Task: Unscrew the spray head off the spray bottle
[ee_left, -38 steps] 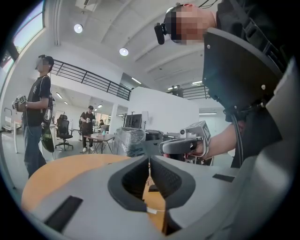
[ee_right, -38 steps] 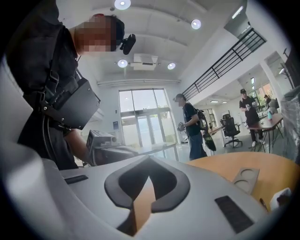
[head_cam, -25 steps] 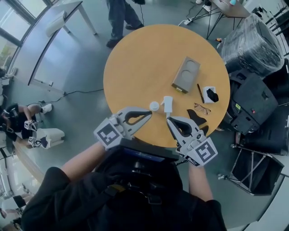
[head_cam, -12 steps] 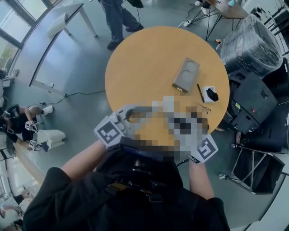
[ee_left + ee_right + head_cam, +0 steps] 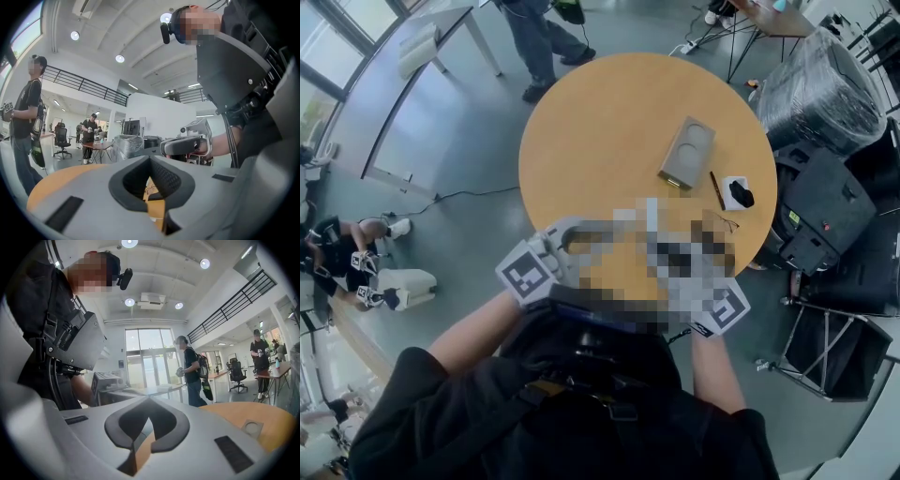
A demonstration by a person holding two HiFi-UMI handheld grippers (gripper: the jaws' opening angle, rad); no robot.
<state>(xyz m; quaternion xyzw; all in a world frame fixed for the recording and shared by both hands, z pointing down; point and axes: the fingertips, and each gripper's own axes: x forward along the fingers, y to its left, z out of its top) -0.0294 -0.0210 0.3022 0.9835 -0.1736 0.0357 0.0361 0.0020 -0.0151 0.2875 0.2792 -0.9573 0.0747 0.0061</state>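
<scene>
Round tan wooden table (image 5: 609,122) ahead: grey left gripper (image 5: 150,157) and right gripper (image 5: 149,411), pressed together empty, likely should spread before gripping.

A flat case (image 5: 686,153) lies right of centre on the table (image 5: 609,122), a pen (image 5: 715,192) and a small box (image 5: 735,195) just to its right; the left gripper (image 5: 150,157) and right gripper (image 5: 149,404) sit side by side at the near edge
</scene>
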